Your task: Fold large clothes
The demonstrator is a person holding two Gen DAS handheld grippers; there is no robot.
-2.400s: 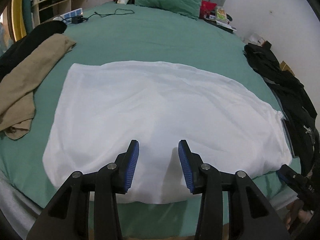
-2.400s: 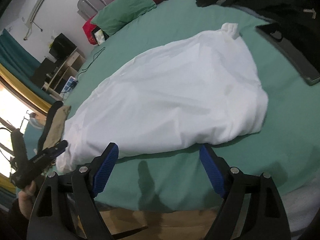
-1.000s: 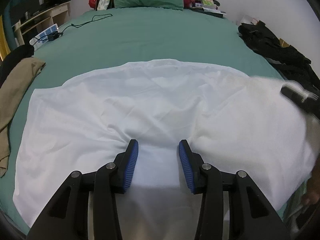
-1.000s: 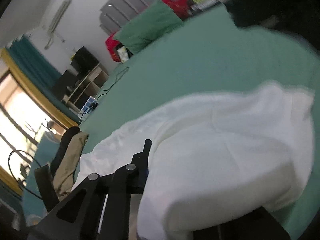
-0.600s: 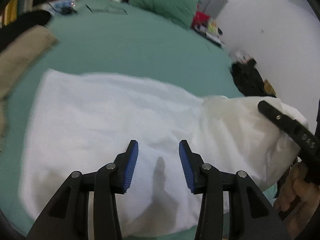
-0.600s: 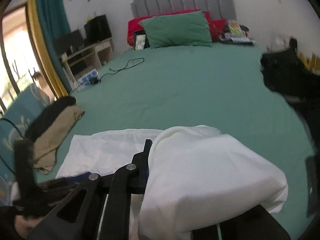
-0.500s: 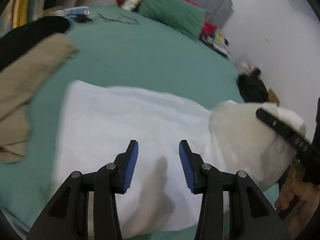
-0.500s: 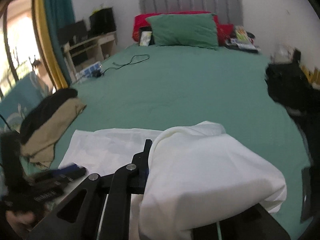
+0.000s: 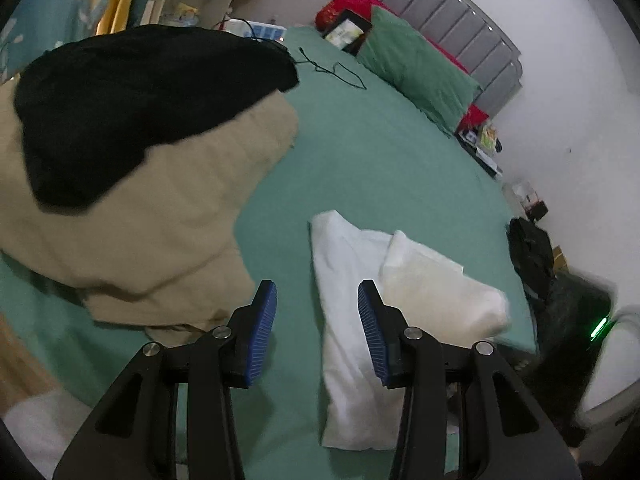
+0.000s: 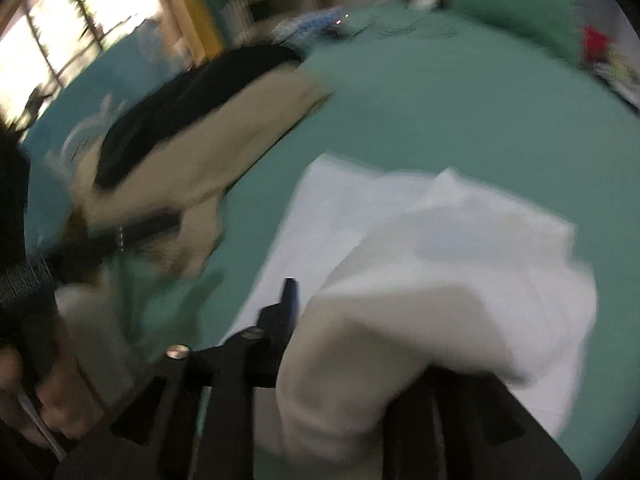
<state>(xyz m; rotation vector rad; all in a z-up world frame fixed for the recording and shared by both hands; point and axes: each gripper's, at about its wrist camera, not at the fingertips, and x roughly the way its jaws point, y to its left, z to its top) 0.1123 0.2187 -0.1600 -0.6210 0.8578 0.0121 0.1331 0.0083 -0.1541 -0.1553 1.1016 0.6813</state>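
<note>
the white garment [image 9: 352,344] lies on the green bedsheet [image 9: 372,160], near the bed's near edge. in the left wrist view it shows as a long, narrow strip running from the middle of the bed toward the camera, with a second, creamier layer doubled over its right side; that upper layer bulges into a soft rounded hump at its right end. the cloth is plain, without print, and its far corner is fairly square and flat against the sheet.

the left gripper [image 9: 316,328] hangs above the bed with its blue-padded jaws parted about halfway and nothing between them; the strip's left edge passes just under its right finger, but the pads are not pressing on it.

in the right wrist view, heavily blurred, the white garment [image 10: 420,280] is draped over the right gripper [image 10: 340,344]. a thick fold covers the space between the fingers and hides the right finger entirely. its jaws have just been opening, with cloth bunched between them; i cannot tell whether the pads press on it.

to the left of the garment sits a heap of tan cloth [image 9: 140,232] with a black garment [image 9: 132,92] on top, apart from the white one. a green pillow [image 9: 416,68] rests by the grey headboard [image 9: 444,20].
</note>
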